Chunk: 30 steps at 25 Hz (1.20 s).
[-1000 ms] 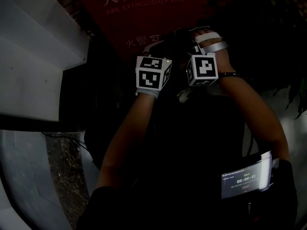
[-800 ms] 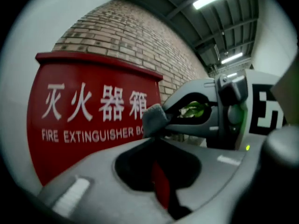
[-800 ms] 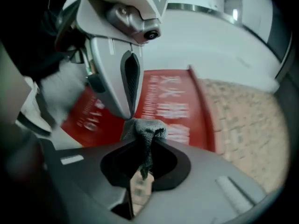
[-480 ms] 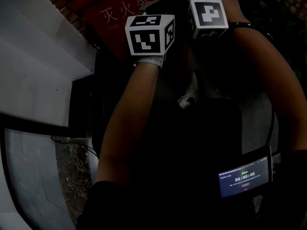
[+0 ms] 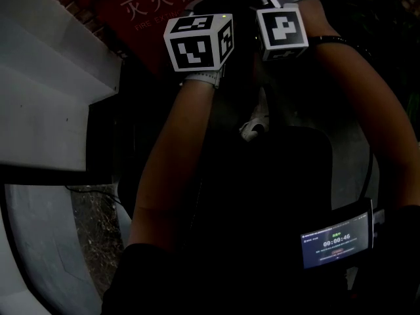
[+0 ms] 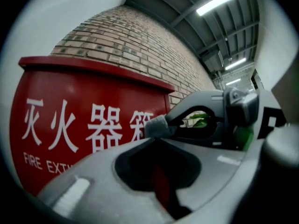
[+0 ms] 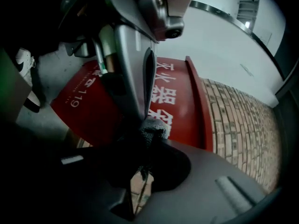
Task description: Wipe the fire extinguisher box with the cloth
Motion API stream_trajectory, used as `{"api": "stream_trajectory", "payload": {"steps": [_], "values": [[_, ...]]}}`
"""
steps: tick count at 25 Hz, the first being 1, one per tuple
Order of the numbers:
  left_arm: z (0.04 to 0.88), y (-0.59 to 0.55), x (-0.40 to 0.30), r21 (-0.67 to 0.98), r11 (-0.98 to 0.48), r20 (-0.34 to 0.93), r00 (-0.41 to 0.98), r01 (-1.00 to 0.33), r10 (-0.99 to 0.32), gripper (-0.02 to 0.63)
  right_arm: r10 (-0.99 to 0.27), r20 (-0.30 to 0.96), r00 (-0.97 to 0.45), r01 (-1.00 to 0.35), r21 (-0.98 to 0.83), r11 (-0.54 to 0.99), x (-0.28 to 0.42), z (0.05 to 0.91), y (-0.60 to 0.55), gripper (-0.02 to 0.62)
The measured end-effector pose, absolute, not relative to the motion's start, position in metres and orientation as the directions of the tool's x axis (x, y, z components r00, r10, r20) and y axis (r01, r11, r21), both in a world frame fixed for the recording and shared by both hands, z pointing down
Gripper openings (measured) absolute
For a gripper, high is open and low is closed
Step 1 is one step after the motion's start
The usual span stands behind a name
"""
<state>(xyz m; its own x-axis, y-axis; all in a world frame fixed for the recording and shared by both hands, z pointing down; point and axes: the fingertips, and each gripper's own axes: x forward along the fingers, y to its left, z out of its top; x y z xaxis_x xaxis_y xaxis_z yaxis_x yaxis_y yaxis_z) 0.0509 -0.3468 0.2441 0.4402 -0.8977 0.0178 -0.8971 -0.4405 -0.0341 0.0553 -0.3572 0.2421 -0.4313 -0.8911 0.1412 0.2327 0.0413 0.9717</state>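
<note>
Now that the left gripper (image 6: 157,135) and right gripper (image 7: 149,138) have risen, the fire extinguisher box (image 6: 84,120) is near. Both sets of jaws pinch the cloth (image 7: 153,126), so wiping can likely start.

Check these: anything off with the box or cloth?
Nothing spilled; the box looks intact. One oddity: the cloth is a tiny grey wad pinched by the right gripper, threads dangling, with the shut left gripper tip-to-tip against it.
</note>
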Motion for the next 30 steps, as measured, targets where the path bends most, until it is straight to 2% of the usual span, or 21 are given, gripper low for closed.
{"api": "stream_trajectory", "payload": {"steps": [12, 23, 30], "values": [[0.342, -0.340, 0.056, -0.023, -0.469, 0.125, 0.462, -0.883, -0.878, -0.002, -0.851, 0.304, -0.428, 0.301, 0.936, 0.183, 0.057, 0.354, -0.344, 0.032], [0.402, -0.343, 0.059, -0.023, -0.398, 0.136, 0.391, -0.917, -0.910, -0.002, -0.826, 0.372, -0.424, 0.195, 0.928, 0.318, 0.059, 0.417, -0.341, 0.032], [0.444, -0.349, 0.052, -0.018, -0.373, 0.166, 0.365, -0.928, -0.916, -0.002, -0.786, 0.449, -0.424, 0.183, 0.893, 0.411, 0.054, 0.459, -0.348, 0.032]]}}
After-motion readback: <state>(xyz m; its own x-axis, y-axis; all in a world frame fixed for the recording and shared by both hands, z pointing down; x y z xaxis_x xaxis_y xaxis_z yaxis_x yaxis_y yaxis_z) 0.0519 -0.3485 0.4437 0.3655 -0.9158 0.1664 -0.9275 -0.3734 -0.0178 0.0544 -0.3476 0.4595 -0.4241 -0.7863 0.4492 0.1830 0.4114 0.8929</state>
